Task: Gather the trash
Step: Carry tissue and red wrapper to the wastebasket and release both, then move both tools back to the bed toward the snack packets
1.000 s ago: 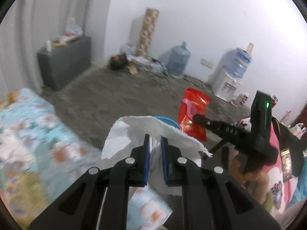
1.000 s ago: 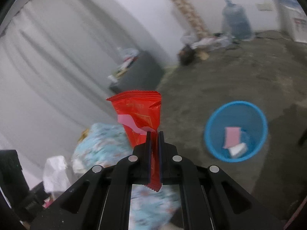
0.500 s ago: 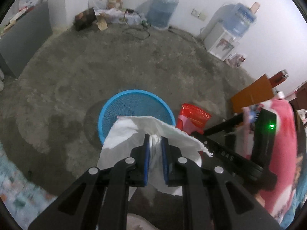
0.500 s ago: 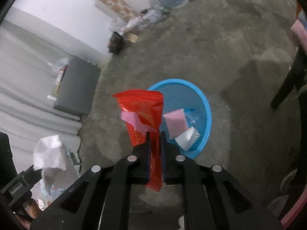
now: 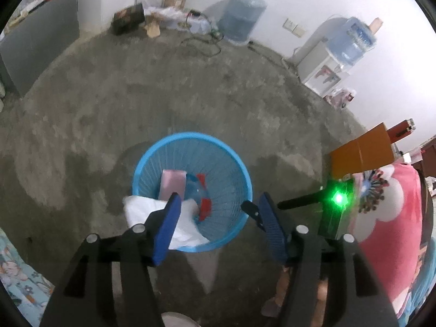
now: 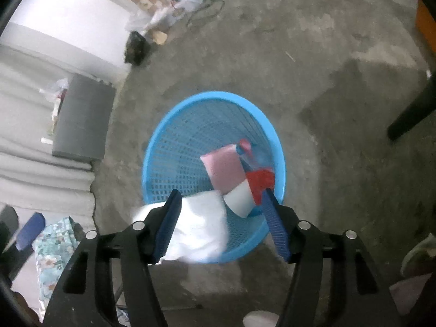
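A blue mesh trash basket (image 5: 234, 158) stands on the concrete floor; it also shows in the right wrist view (image 6: 177, 125). My left gripper (image 5: 219, 222) is open above its near rim. The white tissue (image 5: 141, 211) is loose, lying across the near-left rim. My right gripper (image 6: 220, 218) is open over the basket. The red wrapper (image 6: 260, 181) lies inside with a pink packet (image 6: 224, 167) and a white piece (image 6: 239, 200). The tissue (image 6: 201, 231) looks blurred at the rim in the right wrist view. The right gripper's body with a green light (image 5: 336, 207) shows in the left wrist view.
A grey cabinet (image 6: 81, 117) stands by the curtain. Water jugs (image 5: 242, 19) and a dispenser (image 5: 327, 68) line the far wall with clutter (image 5: 152, 19). An orange-brown box (image 5: 362, 155) and pink floral cloth (image 5: 381, 218) are at right. Blue floral bedding (image 6: 54, 245) is at left.
Both grippers opened over the basket. The red wrapper dropped into the basket and the white tissue fell onto its near rim.
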Action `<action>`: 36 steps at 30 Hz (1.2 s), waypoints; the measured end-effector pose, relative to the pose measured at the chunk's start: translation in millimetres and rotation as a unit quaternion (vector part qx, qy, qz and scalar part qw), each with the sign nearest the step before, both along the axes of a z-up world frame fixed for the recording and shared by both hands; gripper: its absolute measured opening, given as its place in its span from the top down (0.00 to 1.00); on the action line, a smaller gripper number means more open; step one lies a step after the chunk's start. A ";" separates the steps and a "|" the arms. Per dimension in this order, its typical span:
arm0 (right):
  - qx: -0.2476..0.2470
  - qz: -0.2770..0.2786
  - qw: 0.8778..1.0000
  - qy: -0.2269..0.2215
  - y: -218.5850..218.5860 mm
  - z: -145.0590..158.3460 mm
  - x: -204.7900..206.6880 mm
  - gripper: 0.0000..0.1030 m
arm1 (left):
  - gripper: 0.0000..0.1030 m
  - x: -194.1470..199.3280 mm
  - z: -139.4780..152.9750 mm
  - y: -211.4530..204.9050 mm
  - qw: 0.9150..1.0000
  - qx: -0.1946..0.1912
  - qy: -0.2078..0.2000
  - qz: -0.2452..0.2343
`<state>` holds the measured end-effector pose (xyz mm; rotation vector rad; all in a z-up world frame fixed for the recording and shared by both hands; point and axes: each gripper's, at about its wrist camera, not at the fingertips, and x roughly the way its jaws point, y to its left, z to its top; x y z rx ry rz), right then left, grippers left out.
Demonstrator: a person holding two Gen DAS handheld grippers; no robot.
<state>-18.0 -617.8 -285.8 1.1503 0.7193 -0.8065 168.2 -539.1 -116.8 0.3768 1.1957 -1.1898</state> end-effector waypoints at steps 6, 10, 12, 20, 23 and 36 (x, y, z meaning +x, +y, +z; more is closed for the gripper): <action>-0.053 0.013 0.998 -0.016 22.3 40.0 -3.6 0.42 | 0.38 1.6 54.3 32.8 0.999 -0.044 -0.015 0.010; -0.095 0.039 0.994 -0.024 44.1 73.7 3.1 0.40 | 0.34 3.2 100.9 69.7 0.996 -0.081 -0.030 0.015; -0.116 0.056 0.991 -0.028 57.8 90.8 9.4 0.38 | 0.29 3.7 125.0 97.9 0.994 -0.100 -0.037 0.020; -0.232 0.163 0.958 -0.049 147.9 182.5 43.0 0.19 | 0.19 -7.0 210.0 245.4 0.980 -0.159 -0.094 0.068; -0.261 0.223 0.937 -0.069 187.4 210.4 54.5 0.18 | 0.17 -17.3 234.6 330.7 0.964 -0.199 -0.127 0.121; -0.179 0.453 0.862 -0.143 323.4 237.8 126.6 0.17 | 0.12 -52.4 206.5 622.8 0.877 -0.180 -0.222 0.386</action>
